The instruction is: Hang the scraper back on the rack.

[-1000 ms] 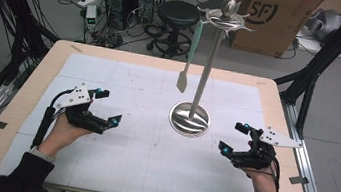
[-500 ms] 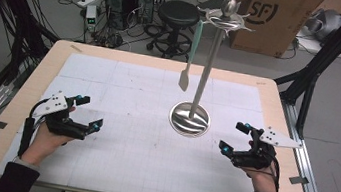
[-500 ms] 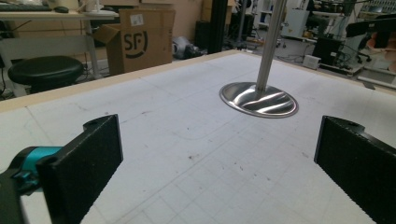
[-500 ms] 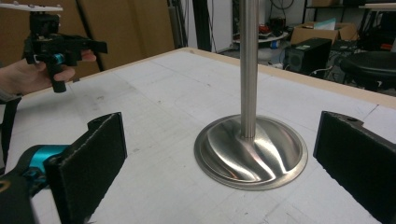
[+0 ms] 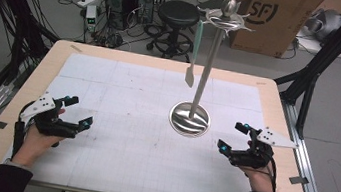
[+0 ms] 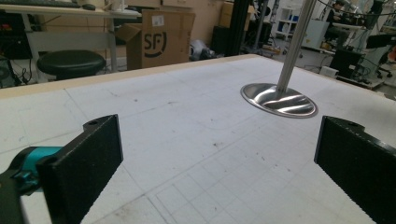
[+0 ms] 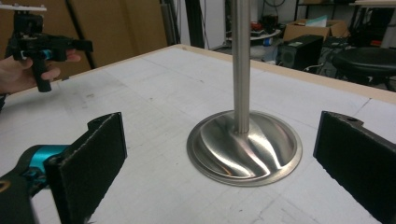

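Both grippers empty and spread, the hanging spatula untouched on its stand.

The metal stand (image 5: 190, 119) sits a little right of the middle of the counter (image 5: 129, 55), its round base flat on the gridded mat, and a pale green spatula (image 5: 194, 54) hangs from a hook at the top of the pole, blade down and clear of the mat. The left gripper (image 5: 73, 111) rests low near the left edge, well apart from the stand, fingers (image 6: 88, 161) released with nothing between them. The right gripper (image 5: 233, 137) lies just beside the base, aimed at the pole, fingers (image 7: 93, 158) likewise wide and empty. Judging by this, the work has barely begun: no grasp yet, and reaching up for the spatula is all still ahead.
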A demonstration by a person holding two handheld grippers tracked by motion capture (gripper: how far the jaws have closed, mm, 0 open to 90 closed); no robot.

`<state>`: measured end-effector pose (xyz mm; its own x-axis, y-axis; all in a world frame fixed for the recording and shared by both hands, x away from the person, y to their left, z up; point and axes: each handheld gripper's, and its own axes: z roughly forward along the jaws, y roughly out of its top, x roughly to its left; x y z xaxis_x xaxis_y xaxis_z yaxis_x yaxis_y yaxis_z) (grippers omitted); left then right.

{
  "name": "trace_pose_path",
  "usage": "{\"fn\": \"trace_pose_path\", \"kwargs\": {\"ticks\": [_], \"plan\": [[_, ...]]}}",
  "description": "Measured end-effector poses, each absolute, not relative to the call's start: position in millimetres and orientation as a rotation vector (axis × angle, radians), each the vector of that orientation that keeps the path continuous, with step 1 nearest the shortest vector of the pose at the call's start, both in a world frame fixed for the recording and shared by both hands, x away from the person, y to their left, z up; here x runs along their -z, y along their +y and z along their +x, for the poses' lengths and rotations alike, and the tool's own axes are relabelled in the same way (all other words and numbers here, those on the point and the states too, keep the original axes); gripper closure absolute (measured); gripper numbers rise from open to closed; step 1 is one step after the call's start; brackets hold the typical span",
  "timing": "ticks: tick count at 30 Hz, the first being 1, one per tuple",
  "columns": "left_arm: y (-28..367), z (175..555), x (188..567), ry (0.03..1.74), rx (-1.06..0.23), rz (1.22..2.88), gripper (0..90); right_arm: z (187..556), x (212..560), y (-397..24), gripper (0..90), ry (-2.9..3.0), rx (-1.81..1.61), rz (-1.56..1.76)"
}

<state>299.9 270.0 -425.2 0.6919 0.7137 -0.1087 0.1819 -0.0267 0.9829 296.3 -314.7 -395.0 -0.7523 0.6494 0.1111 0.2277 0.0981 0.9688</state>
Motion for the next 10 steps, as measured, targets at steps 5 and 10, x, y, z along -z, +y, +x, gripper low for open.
{"fn": "trace_pose_path", "kwargs": {"ticks": [5,10], "plan": [[271.0,299.3,423.5,0.748,-0.515,1.545,1.6,295.4,397.9,-316.7,1.5,2.002,-1.686,0.882],[275.9,299.1,421.3,0.761,-0.518,1.506,1.7,295.3,399.7,-317.5,1.5,1.988,-1.691,0.89]]}}
